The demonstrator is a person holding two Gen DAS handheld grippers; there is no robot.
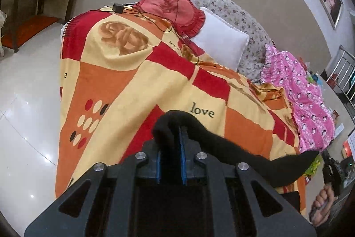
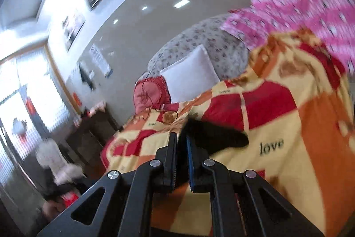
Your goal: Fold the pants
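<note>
From the left wrist we look down along our left gripper [image 1: 170,137], held close above the "love" blanket [image 1: 137,72], toward the white pillow [image 1: 219,41] beyond it. From the right wrist we face the same white pillow [image 2: 190,74] over the blanket [image 2: 288,126], low, tilted and blurred. Both views share blanket, pillow, red cushion [image 1: 173,6] and pink quilt [image 1: 299,90].

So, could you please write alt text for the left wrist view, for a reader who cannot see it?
The left hand-held gripper is shut on black pants, lifted above a bed blanket checked in red, orange and cream and printed with "love". Behind lie a red pillow, a white pillow and pink fabric.
</note>
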